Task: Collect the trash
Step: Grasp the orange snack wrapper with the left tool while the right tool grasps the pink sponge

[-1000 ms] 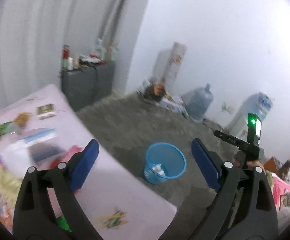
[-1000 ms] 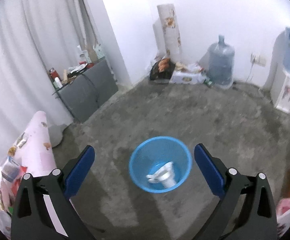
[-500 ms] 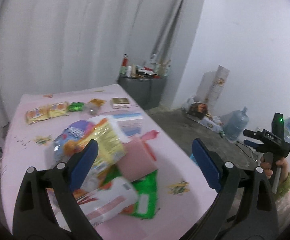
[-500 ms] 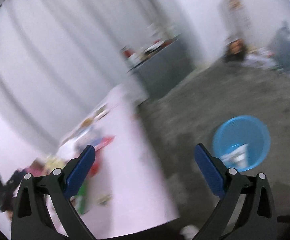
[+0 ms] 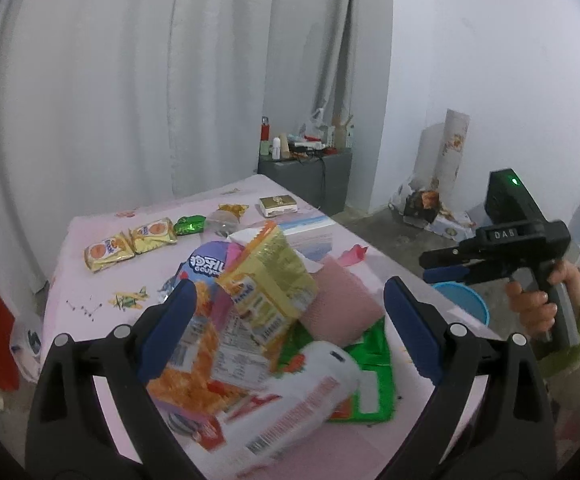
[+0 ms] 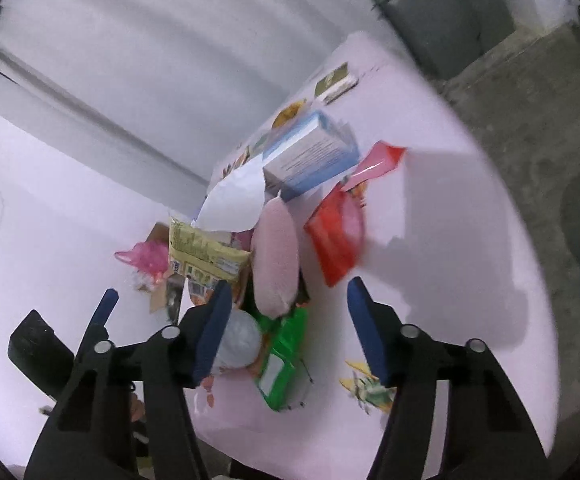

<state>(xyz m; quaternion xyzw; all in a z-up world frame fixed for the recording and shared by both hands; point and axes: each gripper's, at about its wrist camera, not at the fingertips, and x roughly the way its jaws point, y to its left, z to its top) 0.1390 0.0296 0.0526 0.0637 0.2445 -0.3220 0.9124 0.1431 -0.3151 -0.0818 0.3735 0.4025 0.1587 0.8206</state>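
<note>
Blue bin [image 5: 461, 300] now lying aside; both tools, left tool [image 5: 287, 320] apart, right tool [image 6: 290, 320] narrowing on nothing, are facing the counter [image 6: 450, 240] litter again.

A heap of snack wrappers [image 5: 257, 320] crowded the pink table [image 5: 374, 436] at centre. Bare tablecloth lay open toward three and five o'clock in the right wrist view. A blue-and-white box [image 6: 310, 156] blocked twelve o'clock. A blue bin [image 5: 464, 304] stood on the floor beyond the table's three o'clock edge.

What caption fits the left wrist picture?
Open left tool over snack wrappers on the pink table.
</note>
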